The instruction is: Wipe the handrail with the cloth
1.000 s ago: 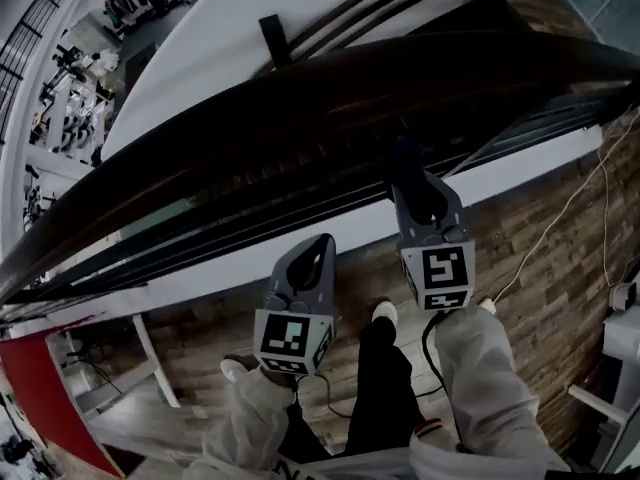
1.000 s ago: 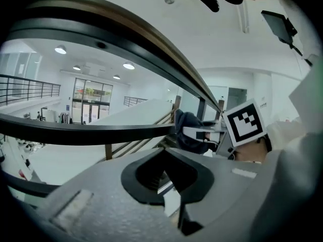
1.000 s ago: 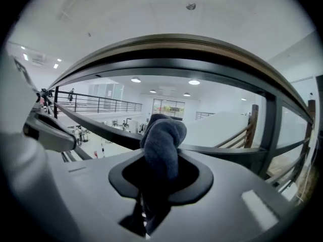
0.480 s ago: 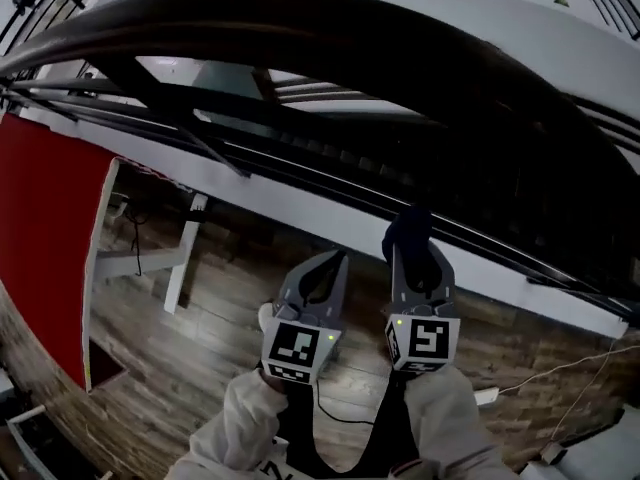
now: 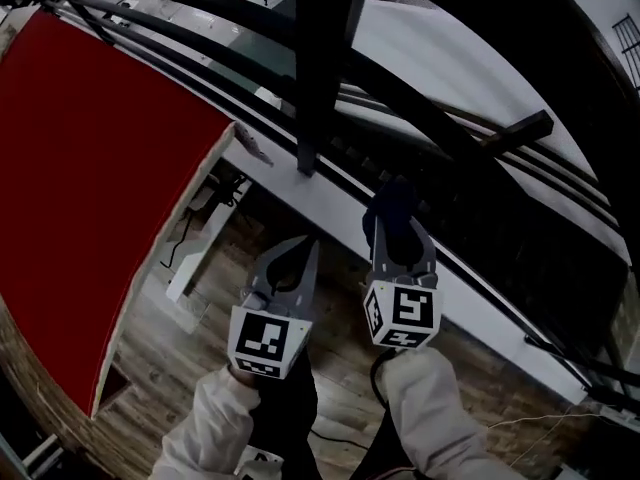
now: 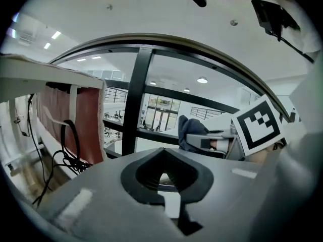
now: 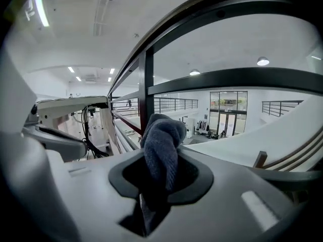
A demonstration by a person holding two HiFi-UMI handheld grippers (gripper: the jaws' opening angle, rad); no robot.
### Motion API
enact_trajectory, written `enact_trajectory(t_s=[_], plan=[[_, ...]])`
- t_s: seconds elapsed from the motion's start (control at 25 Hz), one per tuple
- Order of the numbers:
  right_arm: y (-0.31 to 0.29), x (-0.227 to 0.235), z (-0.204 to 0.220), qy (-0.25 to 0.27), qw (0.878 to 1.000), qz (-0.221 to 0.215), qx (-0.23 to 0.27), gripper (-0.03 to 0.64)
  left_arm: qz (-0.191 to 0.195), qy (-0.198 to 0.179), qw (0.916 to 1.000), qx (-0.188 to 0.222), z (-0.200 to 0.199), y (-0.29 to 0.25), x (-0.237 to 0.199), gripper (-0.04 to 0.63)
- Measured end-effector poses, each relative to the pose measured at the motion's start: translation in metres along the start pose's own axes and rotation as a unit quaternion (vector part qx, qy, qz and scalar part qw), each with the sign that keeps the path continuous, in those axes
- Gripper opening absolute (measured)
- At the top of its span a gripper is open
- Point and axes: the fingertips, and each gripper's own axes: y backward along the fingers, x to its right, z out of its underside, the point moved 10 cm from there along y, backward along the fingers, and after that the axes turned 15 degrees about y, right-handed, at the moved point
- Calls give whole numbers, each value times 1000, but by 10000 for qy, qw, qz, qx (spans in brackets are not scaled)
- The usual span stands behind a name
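Pinching dark cloth (image 7: pixel 160 145) near handrail (image 7: pixel 242 1): R gripper (image 5: pixel 395 226) jaws; L gripper (image 5: pixel 297 258) jaws together, empty.

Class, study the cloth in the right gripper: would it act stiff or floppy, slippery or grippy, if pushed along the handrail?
Probably floppy: the cloth bulges in a soft fold above the right gripper's shut jaws. Its ribbed weave suggests it would drag, not slide, on the handrail. Likely light: a small pinch holds it up.
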Motion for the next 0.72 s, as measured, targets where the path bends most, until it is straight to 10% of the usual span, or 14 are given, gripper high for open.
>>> enact_trajectory(t_s=[0.72], plan=[[-144, -20, -39, 159, 9987, 222, -437, 91, 381, -136, 9991, -94, -3, -25, -39, 3]])
